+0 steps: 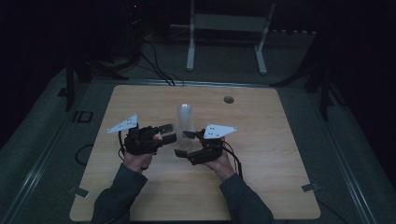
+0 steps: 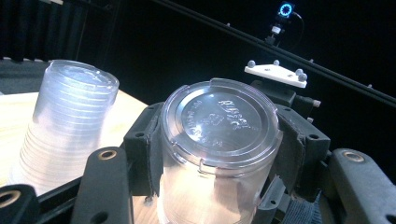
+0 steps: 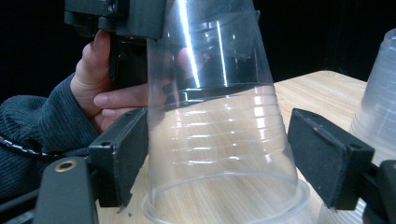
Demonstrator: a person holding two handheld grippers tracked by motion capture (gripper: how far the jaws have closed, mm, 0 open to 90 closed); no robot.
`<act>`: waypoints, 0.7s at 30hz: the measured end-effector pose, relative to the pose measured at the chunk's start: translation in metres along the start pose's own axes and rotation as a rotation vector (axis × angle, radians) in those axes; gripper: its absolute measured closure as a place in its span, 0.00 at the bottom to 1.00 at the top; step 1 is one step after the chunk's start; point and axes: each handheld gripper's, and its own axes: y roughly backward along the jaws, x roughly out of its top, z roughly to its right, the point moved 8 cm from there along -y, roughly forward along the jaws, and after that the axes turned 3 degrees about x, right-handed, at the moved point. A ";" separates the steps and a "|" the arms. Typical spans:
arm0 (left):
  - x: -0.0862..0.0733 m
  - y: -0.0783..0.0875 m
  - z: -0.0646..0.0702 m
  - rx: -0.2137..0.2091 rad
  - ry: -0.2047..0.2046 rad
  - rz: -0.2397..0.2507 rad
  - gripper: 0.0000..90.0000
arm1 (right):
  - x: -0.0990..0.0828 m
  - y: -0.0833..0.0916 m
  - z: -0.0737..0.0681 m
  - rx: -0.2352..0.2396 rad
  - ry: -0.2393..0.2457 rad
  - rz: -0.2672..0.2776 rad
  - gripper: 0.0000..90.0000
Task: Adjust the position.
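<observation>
Right gripper point(image 3: 219, 161) jaws stand open low in their own view, one pad touching the clear cup point(image 3: 219, 135), the other apart, flanking its wide rim, while its long axis runs up-frame to the narrow base clamped by the left gripper point(image 1: 167, 132).

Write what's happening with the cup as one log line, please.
left hand-held gripper: shut on clear cup | right hand-held gripper: open around it | cup stack: on table
</observation>
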 end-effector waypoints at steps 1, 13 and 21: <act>0.000 0.000 0.000 0.001 -0.001 0.000 0.46 | 0.000 0.000 0.000 -0.002 0.000 -0.002 0.24; -0.001 0.000 0.000 0.003 -0.006 -0.008 0.46 | -0.002 -0.003 0.000 -0.009 0.021 -0.034 0.30; -0.001 -0.001 -0.001 0.018 -0.010 -0.020 0.41 | -0.002 -0.002 -0.001 -0.013 0.031 -0.045 0.31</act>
